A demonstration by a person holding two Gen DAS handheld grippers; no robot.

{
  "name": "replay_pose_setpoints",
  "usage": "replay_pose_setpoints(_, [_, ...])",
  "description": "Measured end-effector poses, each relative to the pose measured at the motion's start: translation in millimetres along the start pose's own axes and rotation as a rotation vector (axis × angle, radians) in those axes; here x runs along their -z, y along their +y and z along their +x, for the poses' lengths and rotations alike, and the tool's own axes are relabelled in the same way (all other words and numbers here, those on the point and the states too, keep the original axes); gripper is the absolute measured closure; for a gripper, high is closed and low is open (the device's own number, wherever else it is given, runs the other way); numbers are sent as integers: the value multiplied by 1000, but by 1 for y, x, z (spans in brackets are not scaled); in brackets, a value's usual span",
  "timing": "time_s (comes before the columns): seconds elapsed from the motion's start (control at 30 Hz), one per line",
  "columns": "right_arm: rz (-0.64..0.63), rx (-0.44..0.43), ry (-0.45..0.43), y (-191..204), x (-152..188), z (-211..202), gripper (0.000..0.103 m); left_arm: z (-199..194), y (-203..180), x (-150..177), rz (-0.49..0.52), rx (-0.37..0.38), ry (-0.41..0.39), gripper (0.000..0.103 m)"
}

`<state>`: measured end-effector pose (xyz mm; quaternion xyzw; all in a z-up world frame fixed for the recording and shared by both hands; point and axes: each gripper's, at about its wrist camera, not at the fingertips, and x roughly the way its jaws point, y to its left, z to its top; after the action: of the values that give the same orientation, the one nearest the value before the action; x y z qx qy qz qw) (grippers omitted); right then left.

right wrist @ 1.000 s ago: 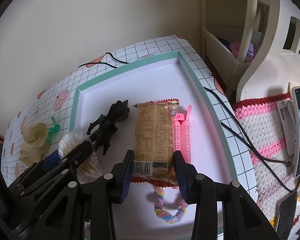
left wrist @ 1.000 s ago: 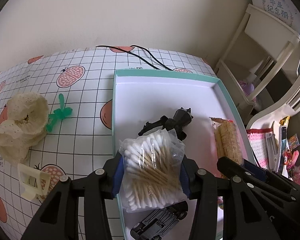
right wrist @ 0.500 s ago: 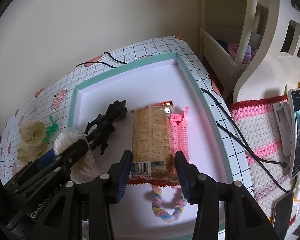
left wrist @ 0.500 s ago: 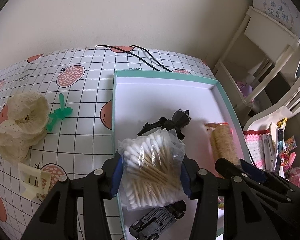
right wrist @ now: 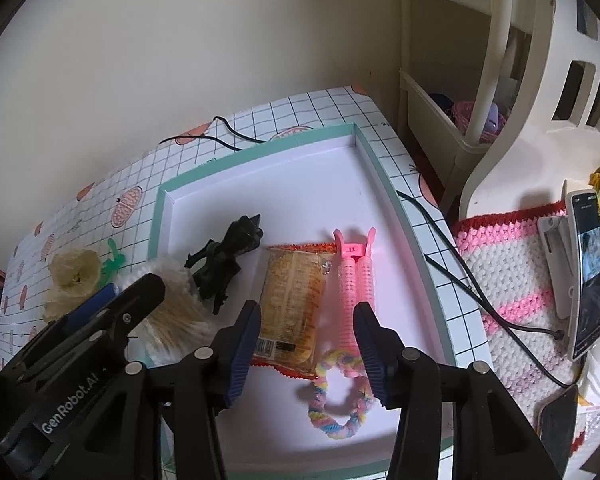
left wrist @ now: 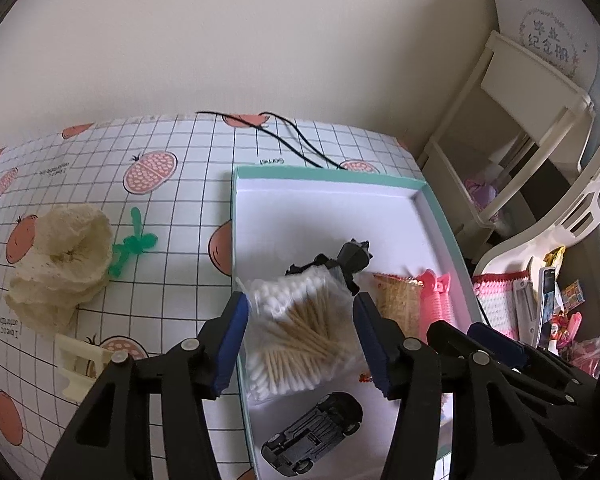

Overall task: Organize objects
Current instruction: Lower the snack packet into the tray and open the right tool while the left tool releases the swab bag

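Where cotton swabs (left wrist: pixel 296 332) lie, black figure (left wrist: pixel 350 258) half hides.

You can read "GenRobot.AI" in white on the black arm of the left tongs (right wrist: pixel 112 300) in the right wrist view. Pink hair clip (right wrist: pixel 355 276) has "11" near its top. Board (left wrist: pixel 548 36) upper right carries Chinese characters "毕业纪念册". Desk cover (left wrist: pixel 100 184) has small printed text, upside down, too small to read. Snack pack (right wrist: pixel 292 312) shows a barcode, digits unreadable.
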<state>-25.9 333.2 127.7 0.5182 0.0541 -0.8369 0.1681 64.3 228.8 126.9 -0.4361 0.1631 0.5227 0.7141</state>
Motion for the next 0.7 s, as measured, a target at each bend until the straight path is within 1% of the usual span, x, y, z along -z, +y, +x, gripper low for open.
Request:
replay_pose_setpoints(0.27, [-5,4,-12,2,-2,-10,51,-13,4,-4,-3,-17,-20,46])
replay_pose_setpoints(0.37, [-7,9,-16,3,-3,-12,51,-17,8,-4,-9,-31,-29,40])
replay_pose_setpoints(0.43, [-6,12,-17,3,-3,-13,43,-18,12,-5,-18,-44,-30,40])
replay_pose_setpoints(0.5, [-7,14,-19,3,-3,-14,41,-19,15,-5,-21,-65,-31,38])
replay_pose_setpoints(0.53, [-7,15,-21,3,-3,-14,39,-19,16,-5,-20,-74,-31,36])
replay_pose_setpoints(0.57, [-7,16,-22,4,-3,-15,38,-20,18,-5,-22,-88,-33,31])
replay_pose_setpoints(0.6, [-7,18,-23,4,-3,-15,35,-20,21,-5,-24,-98,-35,29])
replay_pose_setpoints(0.7, [-12,19,-21,5,-2,-14,26,-21,29,-5,-38,-127,-36,29])
